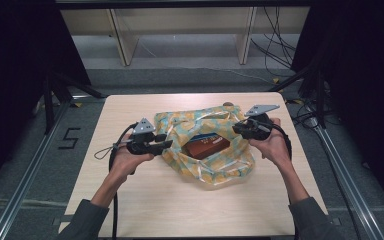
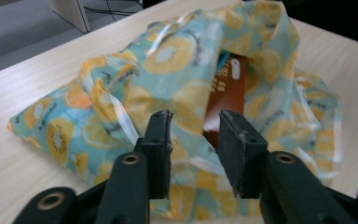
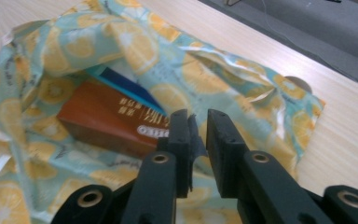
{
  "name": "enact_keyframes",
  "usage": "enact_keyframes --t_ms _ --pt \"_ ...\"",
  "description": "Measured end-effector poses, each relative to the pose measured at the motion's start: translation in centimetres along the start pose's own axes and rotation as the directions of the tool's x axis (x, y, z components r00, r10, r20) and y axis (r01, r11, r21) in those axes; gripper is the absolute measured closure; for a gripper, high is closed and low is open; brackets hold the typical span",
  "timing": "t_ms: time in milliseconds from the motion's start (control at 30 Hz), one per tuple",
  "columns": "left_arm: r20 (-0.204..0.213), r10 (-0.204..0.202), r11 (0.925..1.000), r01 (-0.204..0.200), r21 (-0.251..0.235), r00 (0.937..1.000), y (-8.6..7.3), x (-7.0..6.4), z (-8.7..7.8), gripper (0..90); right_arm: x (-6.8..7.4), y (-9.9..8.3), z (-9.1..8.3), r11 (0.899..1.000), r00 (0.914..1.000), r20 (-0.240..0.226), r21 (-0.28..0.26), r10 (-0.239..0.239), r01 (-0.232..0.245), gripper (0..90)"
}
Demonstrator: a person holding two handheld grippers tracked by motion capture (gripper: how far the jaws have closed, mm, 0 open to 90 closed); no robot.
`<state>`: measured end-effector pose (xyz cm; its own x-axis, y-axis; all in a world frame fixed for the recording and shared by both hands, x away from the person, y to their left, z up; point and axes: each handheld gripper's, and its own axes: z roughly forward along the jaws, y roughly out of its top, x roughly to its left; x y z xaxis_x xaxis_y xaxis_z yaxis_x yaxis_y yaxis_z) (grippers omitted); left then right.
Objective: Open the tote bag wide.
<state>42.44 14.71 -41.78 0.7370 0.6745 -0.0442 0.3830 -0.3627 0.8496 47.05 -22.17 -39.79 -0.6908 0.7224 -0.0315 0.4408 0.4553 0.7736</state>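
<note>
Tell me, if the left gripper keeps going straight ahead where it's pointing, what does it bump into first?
Most likely the fruit-print bag: the left gripper points at the bag's open side, its jaws apart over the fabric. The brown box inside lies just behind, so it would come next, though depth is hard to judge.

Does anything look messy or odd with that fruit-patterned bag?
Nothing looks spilled or torn. The bag lies crumpled on the table, its mouth gaping, and a brown box sits tilted inside, half showing.

A light wooden table [image 1: 145,200] carries 1 crumpled fruit-print bag [image 1: 230,165] near its middle.
</note>
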Motion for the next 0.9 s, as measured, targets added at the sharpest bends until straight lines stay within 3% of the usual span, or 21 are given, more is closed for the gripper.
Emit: enact_keyframes --t_ms 133,167,200,233,333,367,533,567,733,767,800,900 --pt "0.013 0.002 1.0 -0.002 0.002 0.9999 -1.4 -1.6 -0.3 51.4 0.6 -1.0 -0.4 1.0 0.9999 -0.009 -0.005 0.008 -0.008 75.3" --pt "0.017 -0.007 1.0 0.007 0.001 0.9998 -1.7 -1.8 -0.3 49.2 0.8 -1.2 -0.6 0.999 0.9997 -0.013 0.022 0.023 -0.022 73.4" --pt "0.019 0.004 1.0 -0.004 0.009 0.9998 -1.9 -2.0 -0.5 47.6 1.0 -1.4 -0.6 0.999 0.9995 -0.013 0.017 0.029 -0.029 72.3" --pt "0.015 -0.015 0.9999 0.015 0.004 0.9998 -2.0 -2.3 -0.6 45.7 0.9 -1.6 -0.7 1.0 0.9998 -0.012 0.022 0.014 -0.014 71.6" --pt "0.014 -0.005 0.9998 0.006 -0.019 0.9999 -2.2 -2.8 -1.0 42.7 1.2 -2.1 -0.8 1.0 1.0 -0.003 0.01 -0.008 0.009 67.5" --pt "0.012 -0.012 0.9998 0.012 -0.014 0.9999 -2.2 -3.1 -1.2 41.6 1.4 -2.3 -1.0 1.0 1.0 -0.009 0.029 0.001 -0.001 65.2" --pt "0.029 -0.012 0.9999 0.013 -0.012 0.9995 -3.3 -4.0 -1.6 37.0 2.0 -3.3 -1.6 1.0 0.9998 -0.012 0.028 0.014 -0.014 59.2" --pt "0.032 -0.014 0.9998 0.014 -0.01 0.9994 -3.5 -4.2 -1.6 35.9 1.9 -3.6 -1.6 1.0 0.9999 -0.006 0.013 -0.01 0.01 57.2" --pt "0.009 -0.036 0.9991 0.036 -0.022 0.9993 -4.9 -4.6 -2.1 34.4 2.5 -4.7 -2.0 0.999 0.9998 -0.005 0.025 0.02 -0.02 53.3" --pt "0.009 -0.04 0.999 0.04 -0.02 0.9992 -5.1 -4.7 -2.2 34.2 2.5 -5.0 -2.0 1.0 1.0 -0.001 0.011 -0.002 0.002 52.9" --pt "0.008 -0.037 0.9992 0.037 -0.014 0.9993 -5.3 -4.7 -2.4 33.7 2.7 -5.2 -1.9 1.0 0.9999 -0.001 0.008 0.014 -0.014 52.0" --pt "0.012 -0.031 0.9992 0.032 -0.026 0.9994 -5.9 -4.7 -2.7 33.0 2.8 -5.7 -2.0 1.0 1.0 0.003 0.005 0.001 -0.001 49.5"
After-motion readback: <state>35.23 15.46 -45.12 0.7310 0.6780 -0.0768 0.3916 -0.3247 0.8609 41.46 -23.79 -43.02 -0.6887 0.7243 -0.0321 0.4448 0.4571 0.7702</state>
